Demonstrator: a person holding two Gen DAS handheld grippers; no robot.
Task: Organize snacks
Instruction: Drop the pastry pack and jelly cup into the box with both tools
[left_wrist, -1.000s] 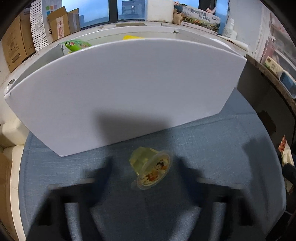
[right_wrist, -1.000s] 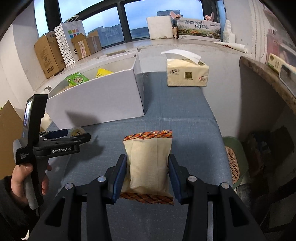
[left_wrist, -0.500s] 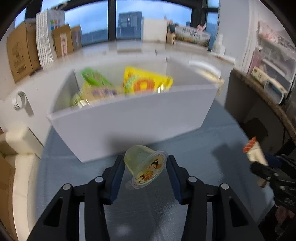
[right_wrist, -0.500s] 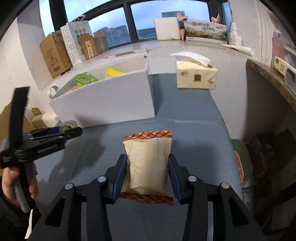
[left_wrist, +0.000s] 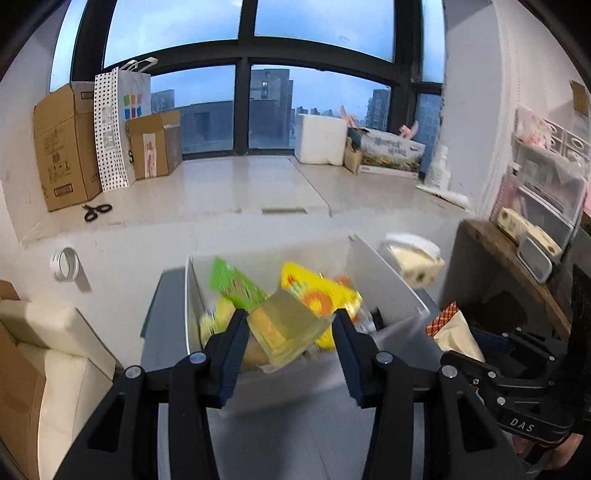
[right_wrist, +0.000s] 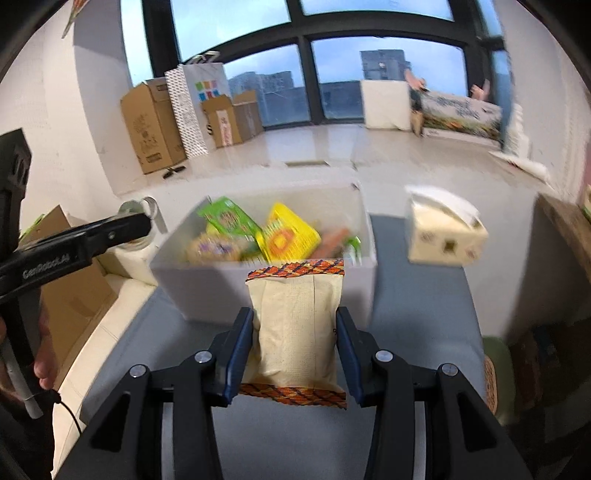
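My left gripper (left_wrist: 290, 332) is shut on a clear yellow jelly cup (left_wrist: 288, 330) and holds it in the air in front of the white box (left_wrist: 384, 280). The box holds a green packet (left_wrist: 232, 282) and a yellow packet (left_wrist: 314, 295), among other snacks. My right gripper (right_wrist: 295, 332) is shut on a beige snack bag (right_wrist: 295, 328) with orange patterned ends, held above the blue-grey table just before the white box (right_wrist: 207, 284). That bag also shows at the right of the left wrist view (left_wrist: 454, 332). The left gripper shows at the left of the right wrist view (right_wrist: 136, 225).
A tissue box (right_wrist: 443, 236) stands on the table right of the white box. Cardboard boxes (left_wrist: 62, 147) and a patterned paper bag (left_wrist: 122, 125) line the window sill. Scissors (left_wrist: 96, 211) lie on the sill. A cream sofa (left_wrist: 44, 354) is at the left.
My left gripper closed on the jelly cup and lifted it from the table up to the box's height. My right gripper rose and moved toward the box with the beige bag.
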